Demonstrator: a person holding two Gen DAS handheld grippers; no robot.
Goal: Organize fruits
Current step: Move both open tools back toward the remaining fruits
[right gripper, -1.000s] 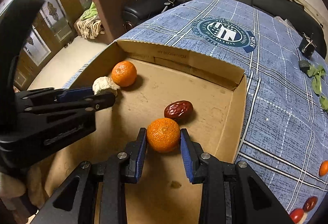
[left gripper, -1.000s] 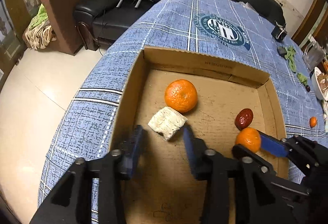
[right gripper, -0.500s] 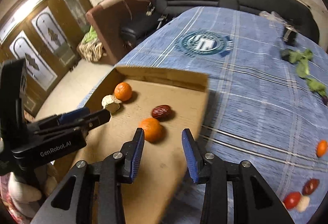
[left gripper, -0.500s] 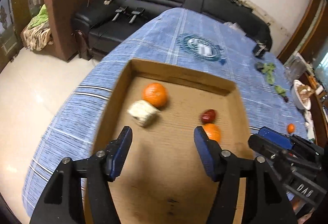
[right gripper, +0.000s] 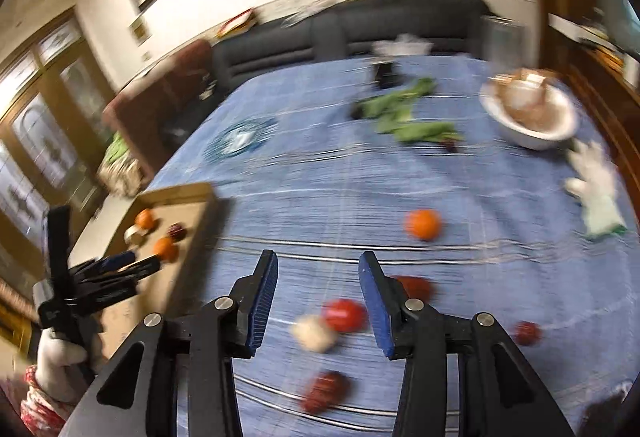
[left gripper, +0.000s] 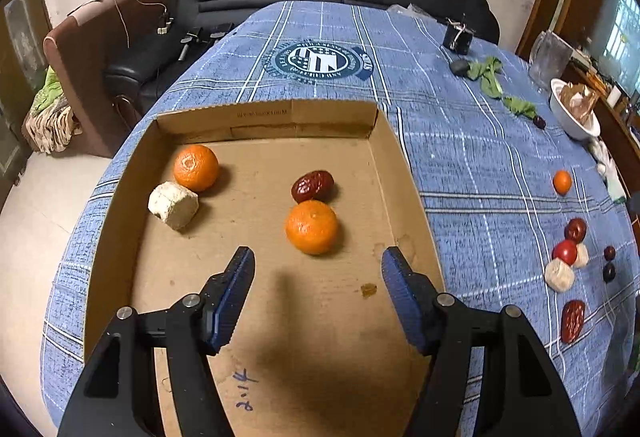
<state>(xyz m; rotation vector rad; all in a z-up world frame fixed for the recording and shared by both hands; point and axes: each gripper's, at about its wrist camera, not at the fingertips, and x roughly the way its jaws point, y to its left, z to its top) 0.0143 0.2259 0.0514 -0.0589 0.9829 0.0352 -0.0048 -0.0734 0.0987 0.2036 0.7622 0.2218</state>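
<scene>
While the left gripper [left gripper: 318,263] hangs over the cardboard tray [left gripper: 394,157] with its fingers spread wide and empty, 2 oranges [left gripper: 311,226], a date [left gripper: 312,185] and a pale chunk [left gripper: 173,205] lie inside. Out over the blue bench [right gripper: 320,189], the right gripper [right gripper: 318,283] is also open and empty above a red tomato [right gripper: 345,315], with another orange [right gripper: 423,223] beyond.

Left wrist view: I see a sharp, evenly lit picture; a soft shadow falls on the cardboard tray [left gripper: 120,205] floor at lower centre. Right wrist view: heavy motion blur smears the surface [right gripper: 320,177]. Both views bow strongly, with dark corners.
</scene>
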